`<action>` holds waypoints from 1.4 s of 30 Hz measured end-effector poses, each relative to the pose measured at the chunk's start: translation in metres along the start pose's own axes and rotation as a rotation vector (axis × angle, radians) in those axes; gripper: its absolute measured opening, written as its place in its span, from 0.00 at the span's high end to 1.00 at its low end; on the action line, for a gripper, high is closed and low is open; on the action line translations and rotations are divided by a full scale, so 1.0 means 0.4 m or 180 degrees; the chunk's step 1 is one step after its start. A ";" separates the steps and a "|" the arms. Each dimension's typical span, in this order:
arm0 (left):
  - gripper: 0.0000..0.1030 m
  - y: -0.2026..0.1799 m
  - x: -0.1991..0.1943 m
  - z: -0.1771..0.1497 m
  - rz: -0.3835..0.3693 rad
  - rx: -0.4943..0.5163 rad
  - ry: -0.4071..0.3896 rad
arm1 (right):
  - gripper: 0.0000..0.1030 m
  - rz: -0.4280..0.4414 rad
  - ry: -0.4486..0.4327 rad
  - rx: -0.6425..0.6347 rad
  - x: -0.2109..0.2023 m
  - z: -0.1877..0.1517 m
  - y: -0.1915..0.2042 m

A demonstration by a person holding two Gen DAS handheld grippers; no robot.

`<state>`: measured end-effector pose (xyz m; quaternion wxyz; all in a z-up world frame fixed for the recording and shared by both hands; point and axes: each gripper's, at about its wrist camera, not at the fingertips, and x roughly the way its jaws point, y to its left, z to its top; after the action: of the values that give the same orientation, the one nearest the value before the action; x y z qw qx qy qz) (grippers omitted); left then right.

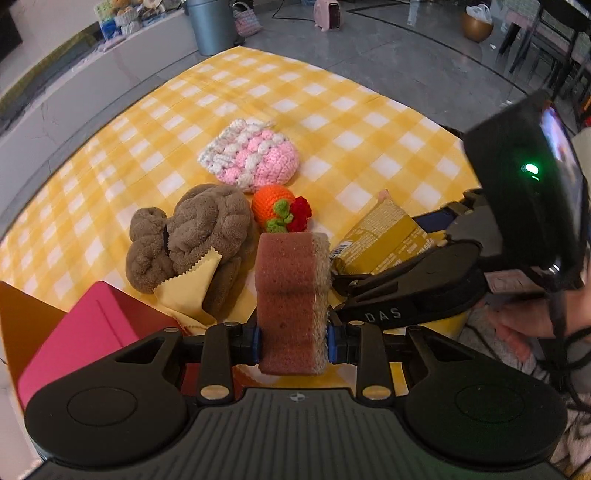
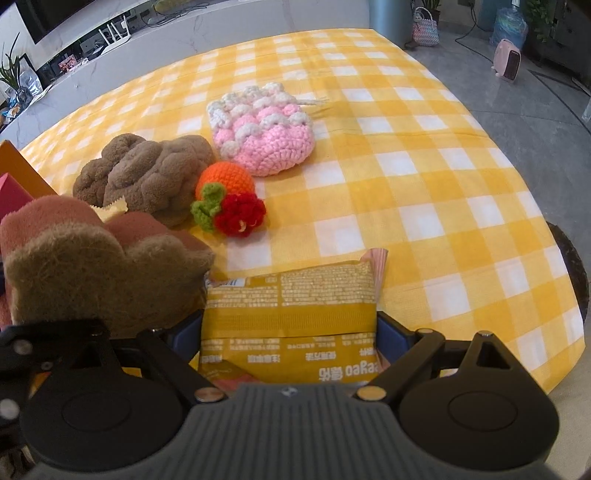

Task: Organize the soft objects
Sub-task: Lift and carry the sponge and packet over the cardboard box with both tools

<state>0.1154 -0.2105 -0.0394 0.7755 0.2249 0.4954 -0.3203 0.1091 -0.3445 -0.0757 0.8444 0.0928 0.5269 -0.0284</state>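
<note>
My left gripper (image 1: 291,339) is shut on a reddish-brown sponge (image 1: 288,280) with a tan fibrous side, held on edge just above the table. In the right wrist view the sponge (image 2: 92,266) hangs at the left. My right gripper (image 2: 288,332) is shut on a gold packet (image 2: 291,306) and sits just right of the sponge; the same packet (image 1: 380,240) shows in the left wrist view. On the yellow checked cloth (image 1: 332,110) beyond lie a brown plush towel (image 1: 192,236), a crocheted orange with a red flower (image 1: 277,206) and a pink-and-white crochet pouch (image 1: 251,155).
A pink box (image 1: 85,332) and an orange panel (image 1: 22,314) stand at the near left, with a pale yellow cloth (image 1: 188,288) under the towel. A grey bin (image 1: 210,26) stands on the floor past the table. A person's hand (image 1: 517,328) holds the right gripper.
</note>
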 end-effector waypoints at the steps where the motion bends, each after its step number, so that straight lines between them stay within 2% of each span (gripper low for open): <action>1: 0.66 0.005 0.006 0.003 -0.0033 -0.0082 0.0007 | 0.11 0.0007 -0.0002 0.0006 0.000 0.000 -0.002; 3: 0.65 0.010 0.019 0.005 -0.0060 -0.0185 -0.0015 | 0.11 0.0012 -0.0003 0.0016 -0.001 -0.001 -0.004; 5: 0.63 0.004 0.024 0.003 0.0028 -0.0140 -0.0041 | 0.11 -0.0028 0.0004 0.0037 0.000 0.000 -0.006; 12: 0.58 0.003 0.036 -0.003 0.0110 0.0053 -0.0154 | 0.11 -0.0055 -0.0003 0.0079 0.000 0.002 -0.010; 13: 0.58 0.001 0.036 -0.004 0.0136 0.0050 -0.0179 | 0.11 -0.0045 -0.0006 0.0091 -0.001 0.002 -0.012; 14: 0.64 0.000 0.037 -0.006 0.0116 0.0043 -0.0205 | 0.11 -0.0032 -0.0012 0.0110 -0.002 0.002 -0.015; 15: 0.65 0.002 0.037 -0.007 0.0061 0.0017 -0.0207 | 0.12 -0.0010 -0.0019 0.0134 -0.003 0.002 -0.018; 21: 0.66 0.007 0.026 -0.004 0.0018 -0.0110 -0.0267 | 0.12 0.0067 -0.0047 0.0219 -0.008 0.003 -0.028; 31: 0.66 -0.002 -0.102 -0.042 -0.0221 -0.0108 -0.0670 | 0.12 0.0599 -0.0346 0.0426 -0.070 0.004 -0.087; 34: 0.66 0.015 -0.145 -0.059 -0.0241 -0.0278 -0.0833 | 0.12 0.0619 -0.0408 0.0491 -0.084 0.001 -0.104; 38: 0.66 0.055 -0.202 -0.080 -0.0453 -0.0507 -0.1093 | 0.12 0.0681 -0.0468 0.0519 -0.099 -0.004 -0.116; 42: 0.66 0.102 -0.236 -0.102 -0.0569 -0.0758 -0.1294 | 0.12 0.0786 -0.0532 0.0449 -0.114 -0.003 -0.106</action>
<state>0.0905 -0.1293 0.0314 0.8489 0.0182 0.3813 -0.3655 0.0819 -0.3880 -0.0408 0.8737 0.2131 0.4362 0.0311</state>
